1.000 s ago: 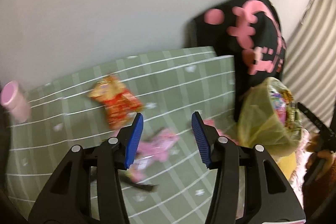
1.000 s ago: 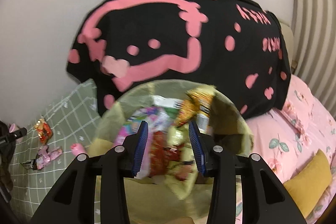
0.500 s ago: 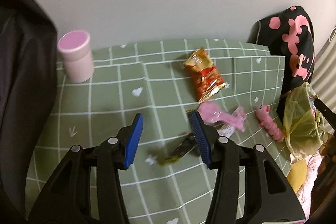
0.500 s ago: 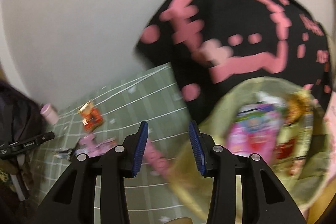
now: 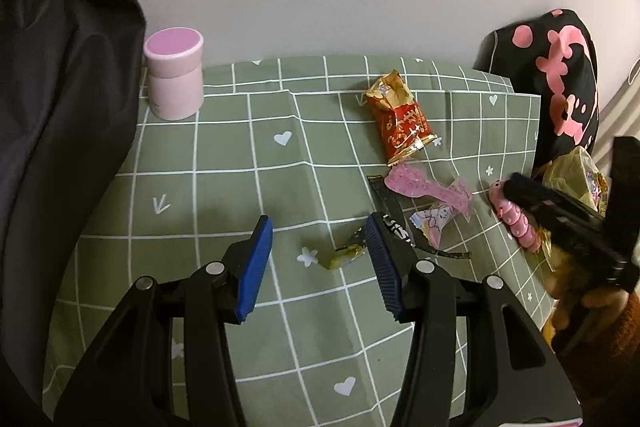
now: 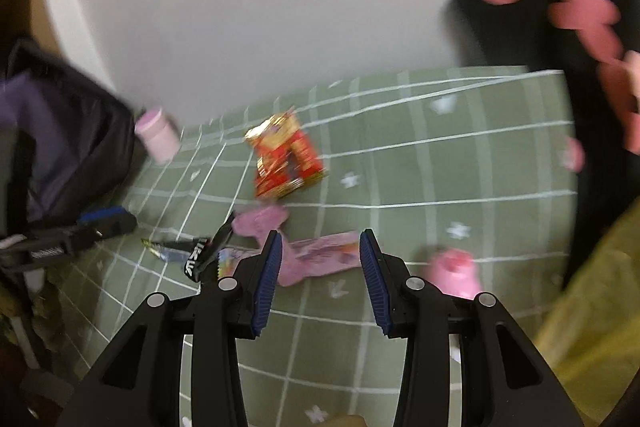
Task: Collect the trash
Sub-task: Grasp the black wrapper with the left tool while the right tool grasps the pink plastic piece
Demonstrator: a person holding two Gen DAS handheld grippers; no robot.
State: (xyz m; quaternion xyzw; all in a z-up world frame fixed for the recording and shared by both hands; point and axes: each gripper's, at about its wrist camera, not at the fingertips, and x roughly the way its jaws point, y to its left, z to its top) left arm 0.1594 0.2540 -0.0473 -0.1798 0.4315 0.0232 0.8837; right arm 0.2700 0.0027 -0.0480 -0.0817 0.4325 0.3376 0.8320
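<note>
Step in hand looks like the pick-up phase: both tools hover over scattered wrappers on the green checked cloth (image 5: 224, 155) covering the bench, w/ nothing gripped yet. Using the red snack packet (image 5: 402, 121) as landmark: a pink wrapper (image 5: 424, 189) lies just in front of it, a small pale printed wrapper (image 5: 434, 223) nearer still and slightly right, a dark strip wrapper (image 5: 394, 223) beside that, and a small crumpled yellowish wrapper (image 5: 344, 253) nearest the left tool. A pink ridged toy-like thing (image 5: 516, 223) sits right of the packet near the cloth edge; a pink lidded cup (image 5: 174, 79) stands far left of it by the wall. Left tool (image 5: 320, 263) is held low and roughly level over the cloth, jaws spread wide and empty, the yellowish wrapper between the tips but nearer the right finger. Right tool (image 6: 318, 283), view blurred so prob. moving, points at the pink wrapper (image 6: 320, 255) in front of the packet (image 6: 286, 155); jaws also wide apart, holding nothing. Yellow-green bag (image 6: 592, 315) w/ collected trash sits at the right edge, well right of the packet. Next move, my guess: left tool drops a bit, centres on the yellowish wrapper, closes; thin foil flat on cloth so tips need to go right down to the fabric w/o snagging it.
</note>
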